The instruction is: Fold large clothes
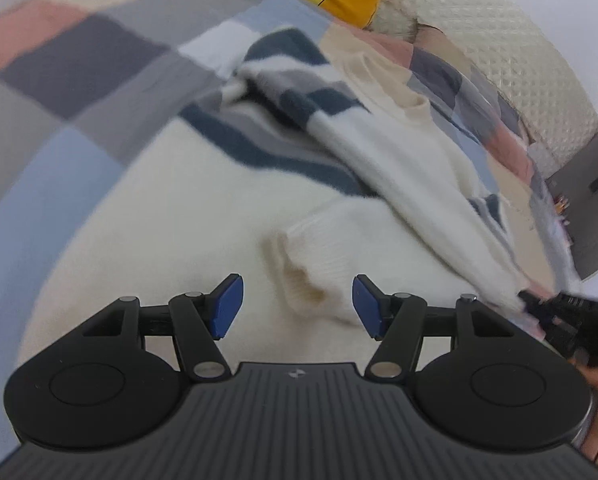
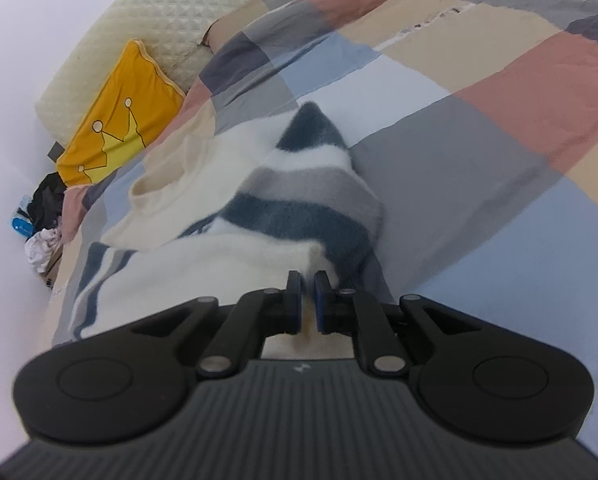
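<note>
Sweater pinched at one edge on the checked bed

Sweater (image 1: 203, 208), cream with dark blue and grey stripes, lies spread on a checked quilt (image 1: 71, 80) of pink, grey, blue and beige squares. In the left wrist view a cream ribbed cuff (image 1: 311, 280) lies on the white body of the garment, just beyond the left gripper (image 1: 297, 306). That gripper's blue pads (image 1: 227, 306) stand well apart, one on either side of the cuff, and neither presses on it. A striped part of the sweater is lifted into a taut band that runs from the middle of the bed down to the right edge of that view, where the other tool's black tip shows, blurred.

From the right wrist view, the right gripper (image 2: 307, 302) has its jaws drawn together on a fold of cream fabric at the sweater's near edge, with the cloth running between the pads and out behind them. Beyond it the striped fabric rises to a peak, and the cream collar (image 2: 159, 184) lies to the left. Farther left, a yellow cushion (image 2: 119, 120) with a crown drawing leans against a quilted cream headboard (image 2: 171, 4). Between bed and wall, at the far left, sits a small heap of dark and white items, too small to identify.
</note>
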### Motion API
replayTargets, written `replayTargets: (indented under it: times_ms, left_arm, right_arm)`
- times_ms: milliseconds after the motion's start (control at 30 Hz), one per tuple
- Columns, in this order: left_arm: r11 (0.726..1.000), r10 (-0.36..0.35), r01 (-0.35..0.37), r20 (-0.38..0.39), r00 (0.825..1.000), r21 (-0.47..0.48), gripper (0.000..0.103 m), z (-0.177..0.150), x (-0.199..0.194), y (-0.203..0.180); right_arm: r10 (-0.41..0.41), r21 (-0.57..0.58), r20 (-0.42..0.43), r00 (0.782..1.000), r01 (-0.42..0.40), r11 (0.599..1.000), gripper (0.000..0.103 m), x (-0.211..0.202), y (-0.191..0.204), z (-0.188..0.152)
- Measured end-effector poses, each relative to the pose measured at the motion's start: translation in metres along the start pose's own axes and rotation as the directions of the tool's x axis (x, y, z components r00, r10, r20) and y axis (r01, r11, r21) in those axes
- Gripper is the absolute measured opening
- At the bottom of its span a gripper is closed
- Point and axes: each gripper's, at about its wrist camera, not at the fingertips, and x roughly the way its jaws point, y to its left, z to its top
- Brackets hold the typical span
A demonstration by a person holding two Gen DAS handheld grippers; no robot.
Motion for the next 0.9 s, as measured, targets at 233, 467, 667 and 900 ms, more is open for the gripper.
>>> replayTargets:
  times_ms: [233, 467, 667, 900]
  left_arm:
    - [0.999, 0.036, -0.037, 0.052, 0.998, 0.012, 0.066, -0.011, -0.019, -0.003]
    - [0.996, 0.058, -0.064, 0.096, 0.994, 0.058, 0.066, -0.021, -0.051, 0.001]
    - [0.995, 0.100, -0.095, 0.127, 0.987, -0.041, 0.066, -0.012, -0.080, 0.029]
    - [0.970, 0.204, -0.193, 0.059, 0.977, -0.146, 0.066, -0.011, -0.077, 0.076]
  right_arm:
    - [0.032, 0.009, -0.032, 0.999, -0.032, 0.999, 0.013, -0.038, 0.001, -0.019]
    - [0.052, 0.052, -0.066, 0.996, -0.049, 0.997, 0.055, -0.083, -0.015, -0.054]
    - [-0.004, 0.157, -0.118, 0.993, 0.022, 0.987, 0.056, -0.098, -0.036, -0.071]
    - [-0.021, 0.273, -0.177, 0.984, 0.069, 0.959, 0.056, -0.091, -0.052, -0.076]
